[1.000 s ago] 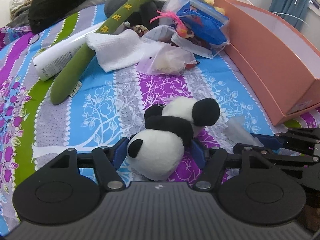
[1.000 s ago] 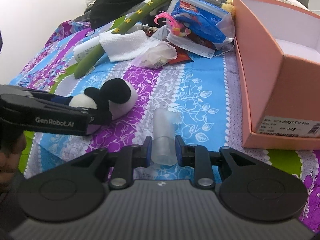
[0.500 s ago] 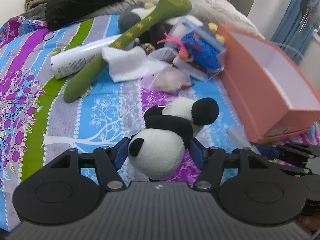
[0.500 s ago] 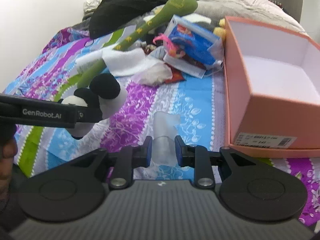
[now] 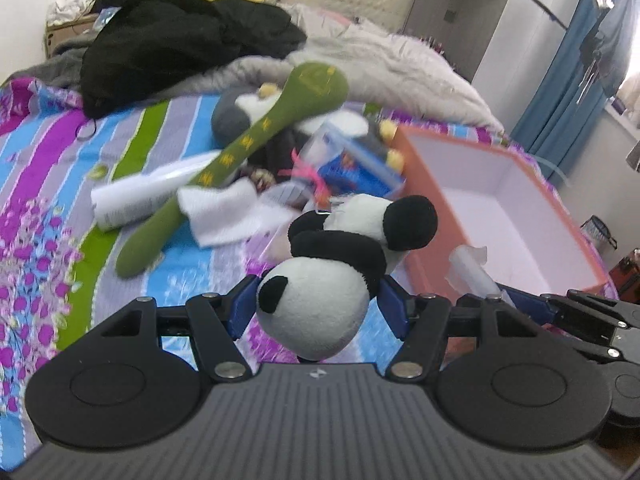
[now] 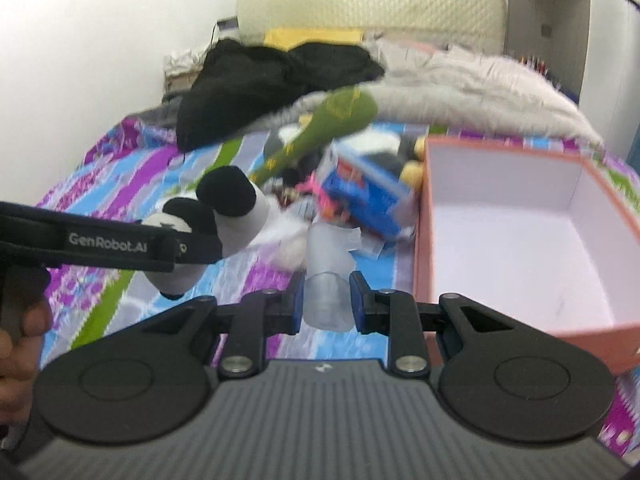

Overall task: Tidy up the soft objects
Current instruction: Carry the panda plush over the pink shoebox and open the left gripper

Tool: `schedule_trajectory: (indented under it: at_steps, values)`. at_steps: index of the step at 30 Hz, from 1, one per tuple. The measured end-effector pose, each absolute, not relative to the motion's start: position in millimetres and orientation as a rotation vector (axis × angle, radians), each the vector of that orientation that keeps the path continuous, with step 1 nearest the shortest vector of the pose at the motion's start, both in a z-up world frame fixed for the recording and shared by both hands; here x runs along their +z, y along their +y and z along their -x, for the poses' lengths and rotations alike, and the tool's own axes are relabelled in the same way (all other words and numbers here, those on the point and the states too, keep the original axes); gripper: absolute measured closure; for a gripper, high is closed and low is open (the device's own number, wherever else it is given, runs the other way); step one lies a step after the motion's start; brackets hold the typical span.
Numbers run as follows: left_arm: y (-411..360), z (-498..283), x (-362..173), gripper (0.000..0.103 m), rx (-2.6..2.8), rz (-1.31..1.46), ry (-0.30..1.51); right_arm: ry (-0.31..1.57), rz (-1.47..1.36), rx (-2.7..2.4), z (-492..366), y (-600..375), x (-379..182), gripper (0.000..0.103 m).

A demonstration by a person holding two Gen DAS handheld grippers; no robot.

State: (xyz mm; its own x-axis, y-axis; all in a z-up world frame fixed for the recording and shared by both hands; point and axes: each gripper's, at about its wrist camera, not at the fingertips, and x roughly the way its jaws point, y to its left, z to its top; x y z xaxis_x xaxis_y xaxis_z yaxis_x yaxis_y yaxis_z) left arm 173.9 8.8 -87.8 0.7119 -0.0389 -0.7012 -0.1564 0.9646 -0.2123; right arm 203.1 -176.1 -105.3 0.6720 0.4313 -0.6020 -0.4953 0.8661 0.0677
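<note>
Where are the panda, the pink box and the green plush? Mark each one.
panda (image 5: 312,312), left wrist view, on its white head.
pink box (image 6: 520,240), right wrist view, on its white inner floor.
green plush (image 5: 240,148), left wrist view, on its long neck.

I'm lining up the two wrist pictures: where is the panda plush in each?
Left wrist view: the panda plush is at centre, low, clamped in the left claw.
Right wrist view: it is at left, mid-height, behind the left claw's black finger.
Shared landmark: the open pink box, on the right in both.
</note>
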Motion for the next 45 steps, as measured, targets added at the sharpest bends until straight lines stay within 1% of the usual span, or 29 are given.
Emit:
schedule_trajectory:
  at_steps: [14,22,26,30,33,37,40,45]
  values:
    - [-36.1,-232.9,-2.6,0.033,0.003,0.244,0.641,0.443,0.064,0.443,-251.7,-217.3,-30.3,0.076]
    - [-82.4,-284.2,20.7,0.033,-0.100,0.175,0.618,0.404,0.047,0.328,-288.8,-251.8,-12.5,0.075]
    - [-105.6,-315.9,16.3,0.033,-0.172,0.171,0.657,0.450,0.040,0.247,-312.8,-275.4,-16.6,0.075]
    - [-133.0,-344.5,1.4,0.033,-0.237,0.155,0.715,0.543,-0.006,0.183,-333.4,-303.0,-32.8,0.075]
    - [-152.4,-365.6,-13.3,0.033,-0.292,0.156,0.771,0.620,-0.045,0.146,-347.9,-324.4,-50.9,0.075]
    - [-169.2,-395.7,-42.1,0.033,-0.334,0.192,0.899,0.691,-0.057,0.078,-358.3,-344.1,-77.5,0.075]
    - [-183.7,-408.8,-59.5,0.033,-0.346,0.163,0.963,0.742,-0.058,0.065,-361.9,-354.1,-94.0,0.075]
    - [-193.3,-418.0,-84.5,0.033,-0.346,0.141,1.025,0.824,-0.060,0.059,-366.3,-360.5,-120.6,0.072]
